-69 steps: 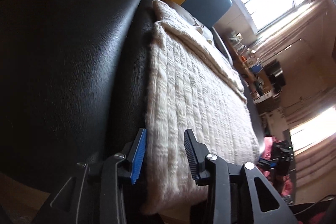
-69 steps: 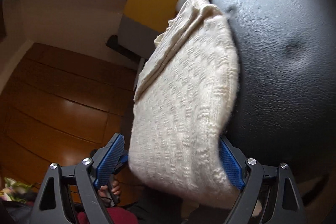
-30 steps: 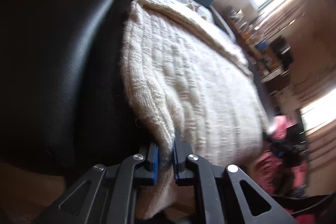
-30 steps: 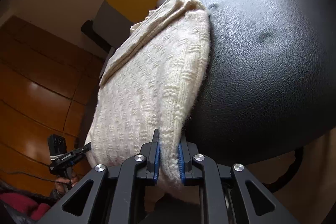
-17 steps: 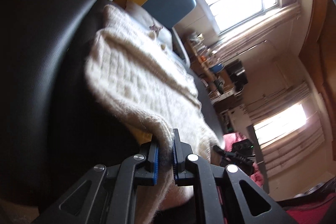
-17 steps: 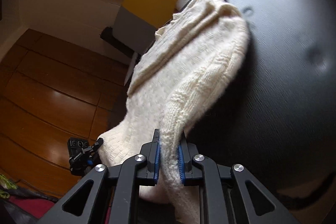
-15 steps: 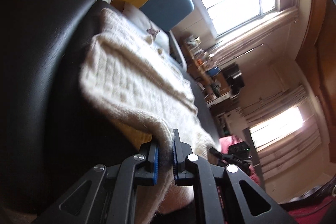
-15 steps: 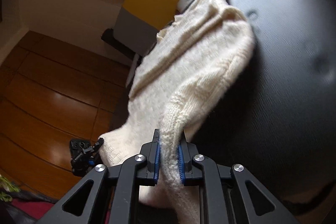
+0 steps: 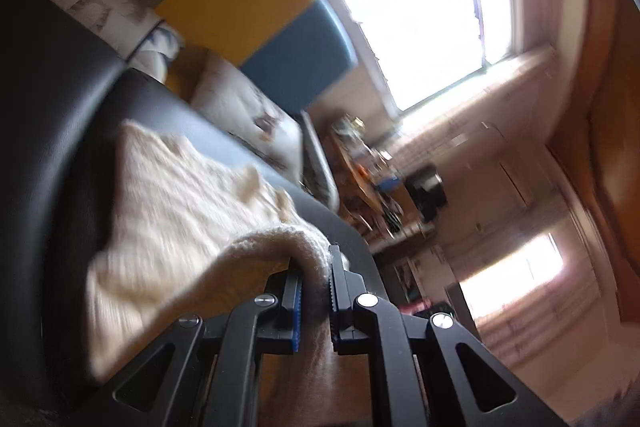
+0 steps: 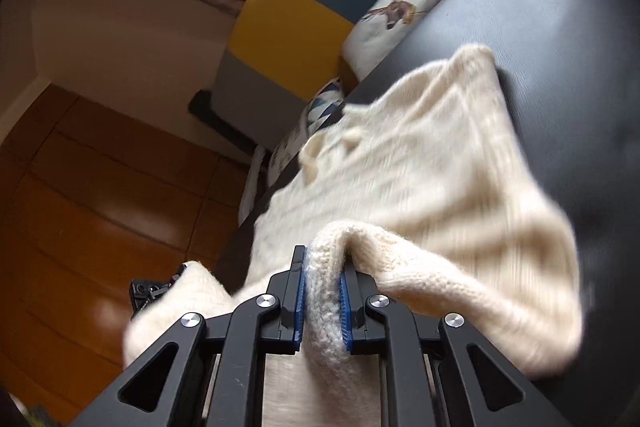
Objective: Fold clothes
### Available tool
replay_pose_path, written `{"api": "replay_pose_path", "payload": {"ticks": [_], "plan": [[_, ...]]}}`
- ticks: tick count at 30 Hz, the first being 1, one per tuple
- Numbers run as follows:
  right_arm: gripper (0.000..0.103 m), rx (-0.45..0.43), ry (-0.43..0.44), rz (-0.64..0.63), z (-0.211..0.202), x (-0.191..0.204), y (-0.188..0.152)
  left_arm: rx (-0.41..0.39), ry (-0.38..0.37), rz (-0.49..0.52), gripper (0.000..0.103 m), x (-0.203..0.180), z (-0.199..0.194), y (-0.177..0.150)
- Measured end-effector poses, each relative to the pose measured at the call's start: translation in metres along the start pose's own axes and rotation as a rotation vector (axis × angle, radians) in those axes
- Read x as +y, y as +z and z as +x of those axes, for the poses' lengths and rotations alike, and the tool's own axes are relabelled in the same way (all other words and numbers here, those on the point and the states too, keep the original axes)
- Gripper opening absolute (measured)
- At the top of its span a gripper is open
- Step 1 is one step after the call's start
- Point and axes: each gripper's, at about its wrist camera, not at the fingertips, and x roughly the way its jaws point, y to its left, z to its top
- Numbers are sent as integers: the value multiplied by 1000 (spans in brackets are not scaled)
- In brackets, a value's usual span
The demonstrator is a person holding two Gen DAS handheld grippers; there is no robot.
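A cream knitted sweater (image 9: pixel 172 211) lies partly on a black padded leather surface (image 9: pixel 52 99). My left gripper (image 9: pixel 314 287) is shut on one near corner of it, and the knit arches up from the jaws and back down onto the rest. In the right wrist view the same sweater (image 10: pixel 432 163) doubles over itself, blurred by motion. My right gripper (image 10: pixel 323 291) is shut on the other near corner, a thick fold pinched between its blue pads (image 10: pixel 345 311). The lifted edge hangs above the black leather surface (image 10: pixel 560 39).
A yellow, blue and grey headboard (image 10: pixel 296 27) and printed pillows (image 10: pixel 404 11) stand beyond the far end of the surface. Wooden floor (image 10: pixel 100 195) lies off to the left. Another black device (image 10: pixel 146 293) shows near the floor. A bright window (image 9: pixel 420 27) and cluttered shelves (image 9: pixel 372 179) fill the left wrist view.
Both grippers shut on the sweater's near corners, then lifted and carried them forward over the garment. The flat sweater now doubles over itself, and its far end looks closer.
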Motion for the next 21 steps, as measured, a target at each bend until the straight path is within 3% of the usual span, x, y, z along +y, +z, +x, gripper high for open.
{"api": "replay_pose_path", "payload": {"ticks": [3,6,11,19,21], "plan": [[15,12,-45,51,22,-20,25,43,51,-18,9,19,9,-5],[11,58,-51,66,33,-36,25,86,101,-35,8,38,19,-9],[11,100,-29,41,14,-37,-14,154,179,-66,9,67,30,-19],[11,124,-24,49,-37,-28,-87,151,178,-112,9,50,-35,-85],[18,121,-6,66,-44,-22,-96,143,186,-108,10,42,-46,-94]]}}
